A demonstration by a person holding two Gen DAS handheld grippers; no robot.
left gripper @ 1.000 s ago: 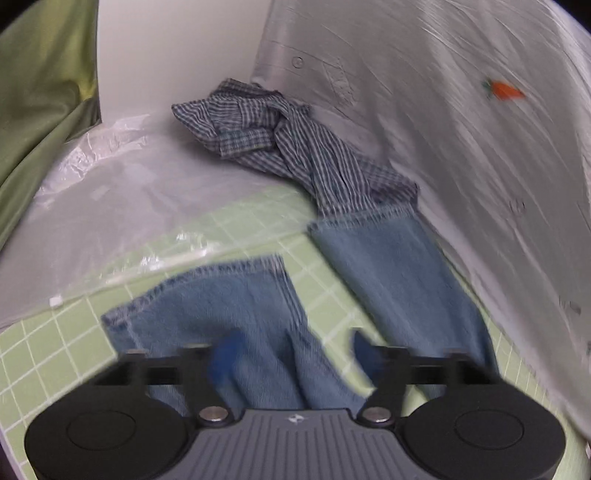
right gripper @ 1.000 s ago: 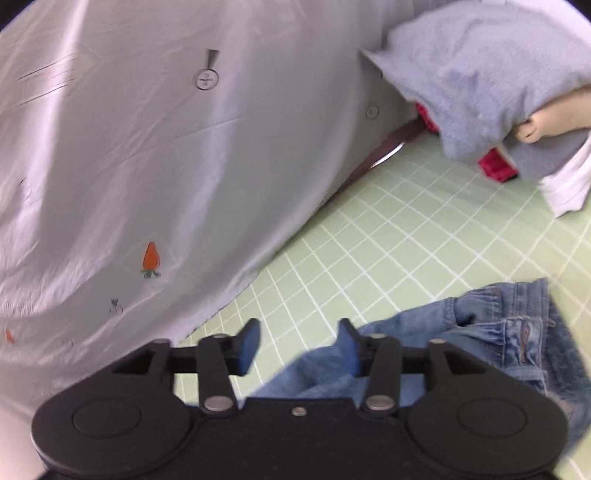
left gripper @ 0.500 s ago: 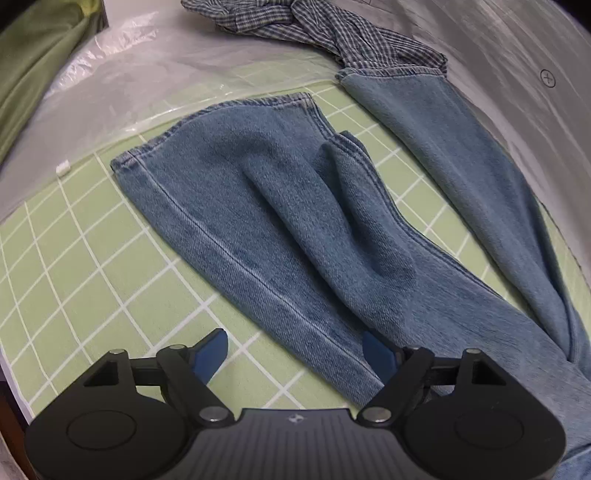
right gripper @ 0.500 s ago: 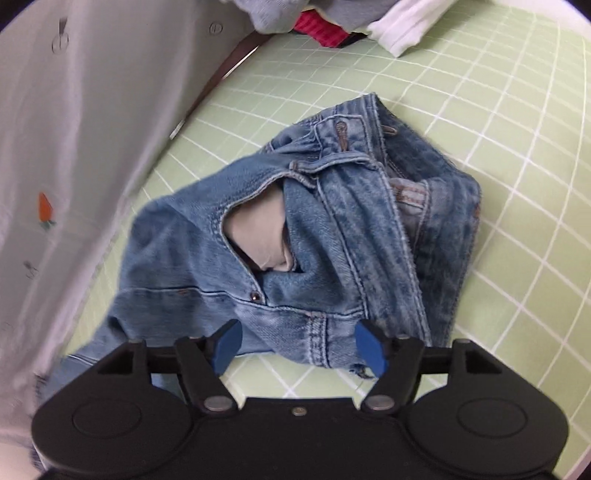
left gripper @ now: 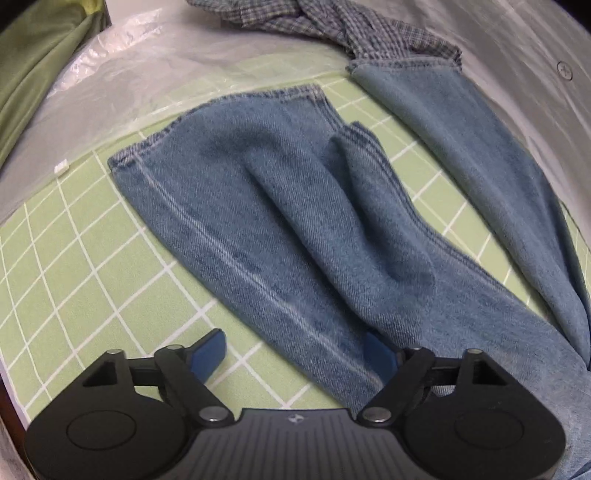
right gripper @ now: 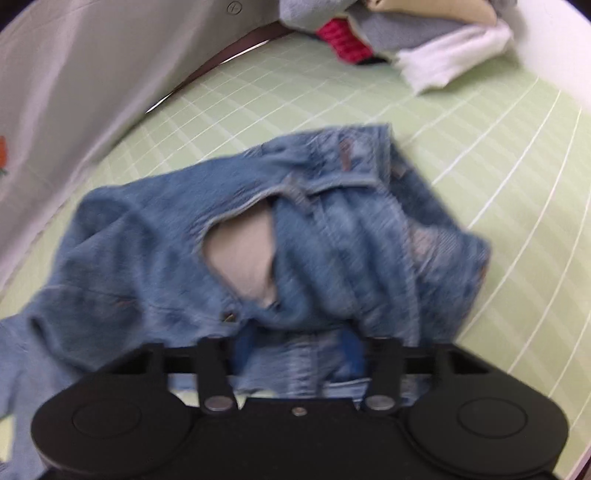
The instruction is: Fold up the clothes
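Jeans (left gripper: 295, 229) sprawl across your green grid mat (left gripper: 74, 258), legs rumpled, waistband bunched. Your left gripper (left gripper: 295, 354) hovers spread over one leg's edge. Your right gripper (right gripper: 295, 350) straddles the waistband; blur hides whether it grips. Pinch one layer only and the fold skews.

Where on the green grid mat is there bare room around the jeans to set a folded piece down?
Bare green grid mat lies left of the jeans leg, bordered by clear plastic sheeting. More lies between the jeans waistband and the clothes pile. It is crowded by the leg hems, where the plaid shirt meets the gray sheet.
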